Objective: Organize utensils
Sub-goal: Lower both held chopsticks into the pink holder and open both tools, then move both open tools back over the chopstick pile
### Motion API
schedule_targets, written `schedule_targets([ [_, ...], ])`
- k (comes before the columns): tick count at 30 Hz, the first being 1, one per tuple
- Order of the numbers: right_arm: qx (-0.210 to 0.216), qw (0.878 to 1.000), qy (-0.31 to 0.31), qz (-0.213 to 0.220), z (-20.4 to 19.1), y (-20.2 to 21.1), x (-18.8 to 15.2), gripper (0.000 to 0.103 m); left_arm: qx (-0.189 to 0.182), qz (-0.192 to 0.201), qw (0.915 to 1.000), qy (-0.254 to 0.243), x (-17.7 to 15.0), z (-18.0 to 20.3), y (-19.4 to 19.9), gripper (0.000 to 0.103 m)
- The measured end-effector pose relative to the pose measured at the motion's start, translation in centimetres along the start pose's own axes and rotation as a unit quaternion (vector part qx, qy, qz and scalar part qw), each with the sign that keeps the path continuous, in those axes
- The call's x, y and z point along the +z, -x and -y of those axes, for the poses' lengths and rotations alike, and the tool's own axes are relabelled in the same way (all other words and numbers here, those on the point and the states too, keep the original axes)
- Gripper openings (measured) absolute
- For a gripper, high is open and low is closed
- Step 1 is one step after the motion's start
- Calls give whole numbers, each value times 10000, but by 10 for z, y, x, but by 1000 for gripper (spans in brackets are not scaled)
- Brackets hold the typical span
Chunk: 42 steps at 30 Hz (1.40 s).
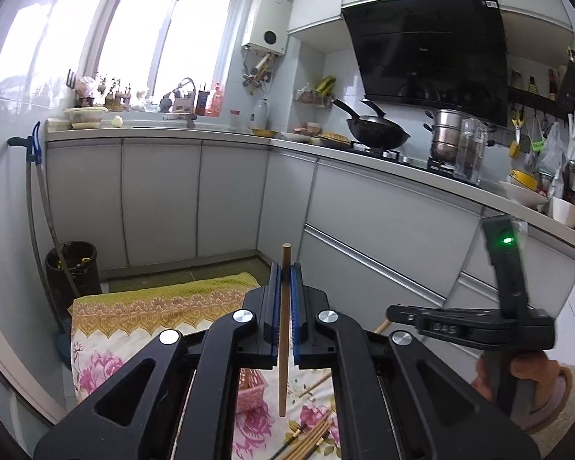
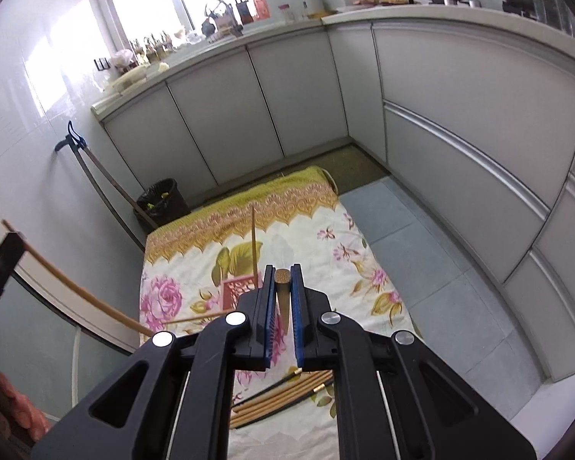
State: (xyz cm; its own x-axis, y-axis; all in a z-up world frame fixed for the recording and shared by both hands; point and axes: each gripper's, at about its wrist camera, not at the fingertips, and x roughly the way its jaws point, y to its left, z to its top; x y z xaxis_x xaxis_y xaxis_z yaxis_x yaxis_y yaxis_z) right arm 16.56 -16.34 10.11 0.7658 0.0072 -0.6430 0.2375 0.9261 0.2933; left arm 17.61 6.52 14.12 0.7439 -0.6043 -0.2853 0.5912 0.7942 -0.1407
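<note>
Left gripper [image 1: 286, 280]: jaws nearly closed, clamped on one wooden chopstick [image 1: 285, 329]. Chopstick upright between the blue pads [image 1: 275, 306], round tip projecting past the fingertips, lower end hanging free above the floral cloth [image 1: 134, 329].

Right gripper [image 2: 283, 287]: jaws narrow, clamped on a second chopstick [image 2: 282, 299], seen almost end-on, blunt end toward the camera, shaft tapering back between the pads. In the left wrist view, visible to the right as a black body with a green light [image 1: 508, 240], gripped by a hand [image 1: 533, 379].

Remaining chopsticks [image 2: 283, 395]: loose bundle lying on the near part of the cloth, below the right gripper; several wooden, some dark with gold-coloured tips. One more wooden stick [image 2: 195, 318] lying flat, left of the pink basket [image 2: 239, 291].

Pink basket: standing on the cloth, just beyond the right gripper's fingertips. One thin stick [image 2: 253, 241] standing upright at it; whether inside or behind cannot be told.

Cloth: spread over a low surface on the kitchen floor, yellow patterned border at the far end.

Surroundings: black bin [image 2: 161, 201] on the floor at far left, against the wall. White cabinets [image 2: 460, 122] along the far and right sides. Wok [image 1: 375, 130] and steel pot [image 1: 448, 134] on the hob at far right, beneath the black hood [image 1: 429, 53]. Window [image 1: 165, 34] above the far counter.
</note>
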Motion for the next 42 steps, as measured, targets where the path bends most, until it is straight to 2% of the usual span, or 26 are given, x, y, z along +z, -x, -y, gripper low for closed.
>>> schedule_targets([
  [5,101,9993,144,323,-20,3,33,8,579,-27,9981,198,0,-21,-46,4],
  [7,147,9988,184,431,-27,1,41,8,647,-179,9973,299,-5,-31,-68,4],
  [12,277,9986,178,408,-37,-21,50,8,1089,-357,9929,303,-23,-49,-110,4],
  [15,373,9986,148,344,-39,-39,48,8,1070,-604,9913,468,-36,-60,-131,4],
  [20,405,9987,147,285,-43,-67,43,8,1044,-868,9892,559,-51,-69,-144,5],
  [25,406,9989,107,195,-42,-90,35,8,1080,-858,9890,530,-50,-68,-135,8],
  [31,339,9991,128,240,-45,-104,31,8,1043,-203,9920,683,-38,-66,-83,8],
  [35,294,9993,114,196,-47,-114,28,8,974,228,9915,836,-31,-65,-39,12],
  [39,242,9995,160,112,-48,-129,19,8,965,458,9907,848,-30,-60,-11,14],
  [42,208,9996,184,68,-49,-143,11,8,1000,461,9906,807,-32,-58,-2,16],
])
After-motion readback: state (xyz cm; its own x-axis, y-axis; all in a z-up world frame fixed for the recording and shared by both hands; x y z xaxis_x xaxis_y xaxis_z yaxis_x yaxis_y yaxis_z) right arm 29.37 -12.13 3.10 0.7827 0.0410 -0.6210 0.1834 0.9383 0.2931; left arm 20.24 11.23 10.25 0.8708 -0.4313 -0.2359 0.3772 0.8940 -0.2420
